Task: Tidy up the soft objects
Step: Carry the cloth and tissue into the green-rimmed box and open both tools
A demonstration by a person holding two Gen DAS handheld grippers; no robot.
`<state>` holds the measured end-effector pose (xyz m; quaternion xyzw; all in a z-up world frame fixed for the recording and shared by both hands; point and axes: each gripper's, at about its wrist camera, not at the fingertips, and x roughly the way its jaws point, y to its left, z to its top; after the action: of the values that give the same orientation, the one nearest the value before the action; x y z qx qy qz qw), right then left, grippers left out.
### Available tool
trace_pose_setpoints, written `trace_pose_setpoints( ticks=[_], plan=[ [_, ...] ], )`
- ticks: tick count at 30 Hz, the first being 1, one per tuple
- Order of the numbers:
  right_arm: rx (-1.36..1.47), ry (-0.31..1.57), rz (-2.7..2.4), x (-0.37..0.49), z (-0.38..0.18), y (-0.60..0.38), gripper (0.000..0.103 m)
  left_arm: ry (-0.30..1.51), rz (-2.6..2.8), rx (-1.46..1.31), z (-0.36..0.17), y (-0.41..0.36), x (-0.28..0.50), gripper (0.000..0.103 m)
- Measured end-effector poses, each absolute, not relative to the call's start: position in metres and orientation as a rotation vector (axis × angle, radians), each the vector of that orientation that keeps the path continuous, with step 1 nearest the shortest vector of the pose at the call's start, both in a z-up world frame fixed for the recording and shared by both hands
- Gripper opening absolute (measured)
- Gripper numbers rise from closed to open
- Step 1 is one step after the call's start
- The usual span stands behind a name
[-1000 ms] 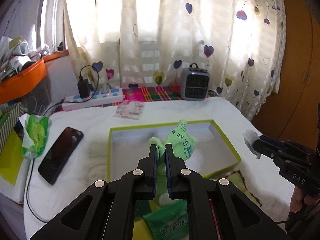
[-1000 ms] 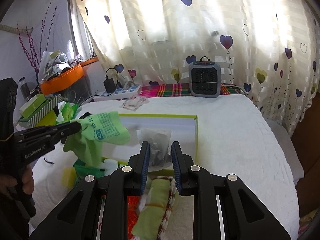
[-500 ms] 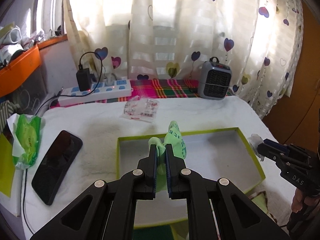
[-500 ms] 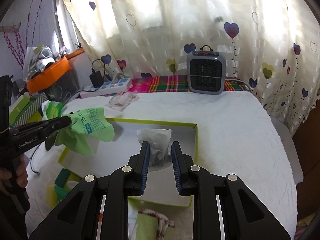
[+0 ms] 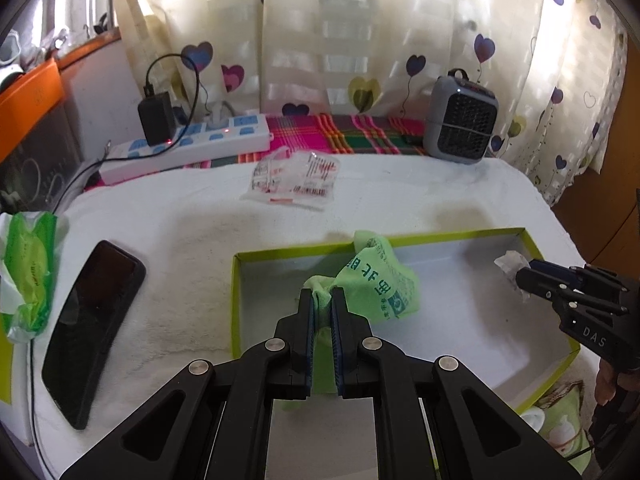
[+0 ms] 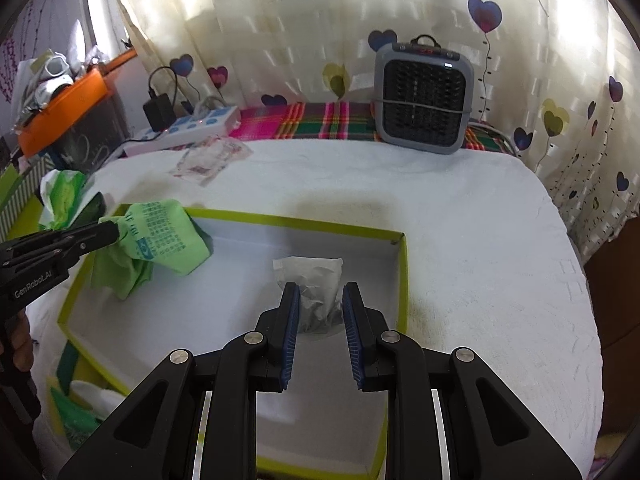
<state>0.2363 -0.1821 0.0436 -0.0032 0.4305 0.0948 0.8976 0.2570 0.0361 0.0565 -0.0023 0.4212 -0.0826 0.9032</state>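
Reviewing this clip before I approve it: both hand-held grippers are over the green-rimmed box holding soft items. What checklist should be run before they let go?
1. Left hand-held gripper shut on the green cloth bag: ok.
2. Right hand-held gripper shut on the grey pouch: ok.
3. Both items over the inside of the box: ok.
4. Box floor bare below both items: ok.
5. Items resting on the box floor: cannot tell.
6. Phone and tissue pack lie outside the box: ok.
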Motion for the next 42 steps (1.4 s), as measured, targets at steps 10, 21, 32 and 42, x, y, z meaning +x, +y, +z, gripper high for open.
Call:
trace_pose_setpoints(
  ticks=[10,21,32,42],
  plan=[
    [-0.007,0.924,0.186,0.249,0.032,-0.180,0.023,0.915,-0.161,-0.004,0.042,0.039,0.267,0.011],
    [0.010,0.932,0.185,0.252,0.030,-0.181,0.024,0.919,-0.158,0.008,0.043,0.039,0.265,0.027],
    [0.023,0.903,0.198,0.241,0.038,-0.182,0.041,0.890,-0.174,-0.005,0.053,0.039,0.252,0.042],
    [0.040,0.877,0.198,0.221,0.047,-0.184,0.044,0.857,-0.150,-0.025,0.066,0.046,0.230,0.049]
  ],
)
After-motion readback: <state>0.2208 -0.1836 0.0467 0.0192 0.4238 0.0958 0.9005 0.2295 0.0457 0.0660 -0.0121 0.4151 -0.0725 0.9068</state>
